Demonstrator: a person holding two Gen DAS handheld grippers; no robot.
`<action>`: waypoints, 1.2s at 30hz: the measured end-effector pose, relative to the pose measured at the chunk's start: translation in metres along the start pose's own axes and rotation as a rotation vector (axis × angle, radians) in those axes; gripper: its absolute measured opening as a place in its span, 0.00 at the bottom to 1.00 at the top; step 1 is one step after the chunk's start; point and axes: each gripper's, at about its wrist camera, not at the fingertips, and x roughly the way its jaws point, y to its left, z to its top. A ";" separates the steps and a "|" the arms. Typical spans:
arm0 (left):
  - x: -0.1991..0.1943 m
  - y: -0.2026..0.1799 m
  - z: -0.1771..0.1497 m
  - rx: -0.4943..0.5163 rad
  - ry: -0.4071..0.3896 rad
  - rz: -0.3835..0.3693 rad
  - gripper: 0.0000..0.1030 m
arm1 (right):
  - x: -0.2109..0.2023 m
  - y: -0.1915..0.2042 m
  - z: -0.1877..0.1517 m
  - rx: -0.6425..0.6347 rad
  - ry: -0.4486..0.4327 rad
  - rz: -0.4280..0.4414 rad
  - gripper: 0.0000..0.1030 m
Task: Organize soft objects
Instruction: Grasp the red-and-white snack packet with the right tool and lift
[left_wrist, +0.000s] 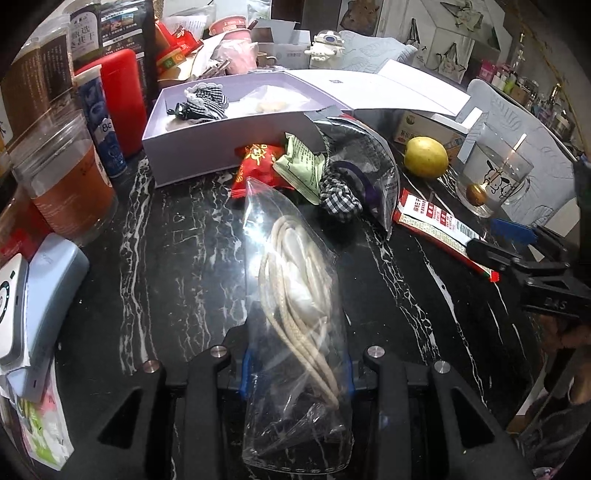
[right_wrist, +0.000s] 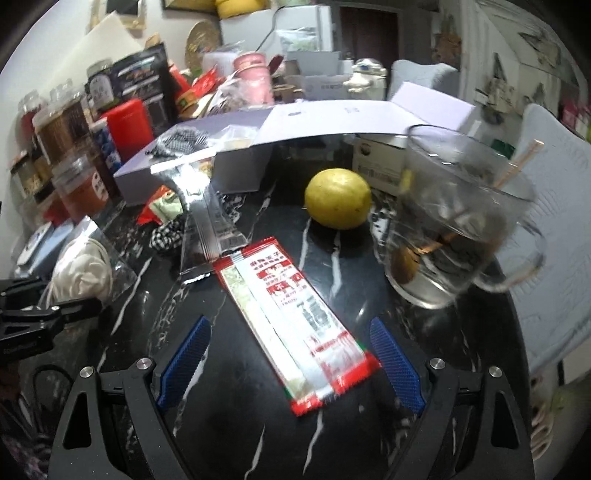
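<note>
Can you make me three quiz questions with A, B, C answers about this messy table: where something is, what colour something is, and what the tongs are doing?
1. Where is the checked black-and-white hair bow?
A. inside the open lavender box
B. in the glass mug
C. under the lemon

2. What colour is the round fruit beside the glass mug?
A. red
B. yellow
C. purple

3. What are the left tongs doing?
A. standing open over nothing
B. gripping the lemon
C. shut on a clear plastic bag with a cream cord inside

Answers: 1 A, the bow lies in the box's corner. 2 B, it is a yellow lemon. 3 C, the bag sticks up from between the closed tongs.
</note>
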 end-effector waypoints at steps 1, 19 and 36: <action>0.001 0.000 0.000 0.004 0.001 0.002 0.34 | 0.007 0.000 0.002 -0.019 0.015 0.017 0.87; 0.019 0.004 0.010 0.022 0.016 -0.010 0.34 | 0.035 0.008 0.010 -0.100 0.089 -0.020 0.57; 0.006 0.002 -0.001 0.023 -0.005 -0.026 0.34 | -0.001 0.005 -0.013 0.073 0.038 0.016 0.43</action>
